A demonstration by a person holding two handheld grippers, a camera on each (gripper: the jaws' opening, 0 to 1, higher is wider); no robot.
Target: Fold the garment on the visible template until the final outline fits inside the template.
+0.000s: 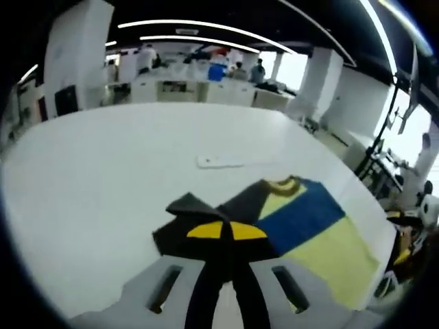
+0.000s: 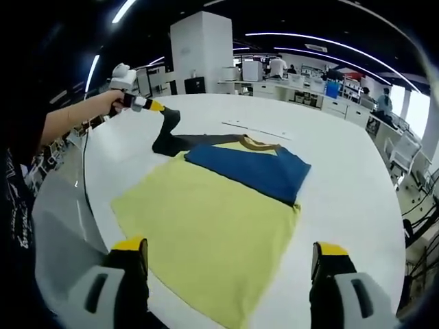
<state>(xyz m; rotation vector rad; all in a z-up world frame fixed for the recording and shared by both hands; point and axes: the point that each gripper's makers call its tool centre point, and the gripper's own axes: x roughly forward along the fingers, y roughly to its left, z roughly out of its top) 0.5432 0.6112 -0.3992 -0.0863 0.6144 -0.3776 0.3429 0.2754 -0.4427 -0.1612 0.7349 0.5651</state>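
The garment [image 2: 219, 219], a shirt with a yellow body, a blue chest band and dark sleeves, is laid flat on the white surface [image 2: 350, 171], and its long axis is seen in the right gripper view to run from the hem, just ahead of the right tongs [image 2: 230, 264], away to the brown collar [image 2: 257, 144] at the far end. The right tongs are held wide apart with nothing between them, the yellow hem lying between and slightly beyond their yellow-tipped jaws. The left tongs [image 2: 164, 113] are seen at the garment's far left corner, beside the collar end, clenched on the dark sleeve [image 2: 171, 140]; in the left gripper view the same sleeve [image 1: 188, 219] is bunched and lifted right at the closed tips of the left tongs [image 1: 226, 232], with the blue band [image 1: 302, 216] and yellow body stretching off to the right of them. The coming move is judged to turn on this: the sleeve lies to the left of the garment's long axis and would have to be carried across toward the blue band (the left hand is plainly the nearer one for that). A pale flat strip [image 2: 257, 129] is seen on the surface just beyond the collar; whether it marks the template cannot be told.
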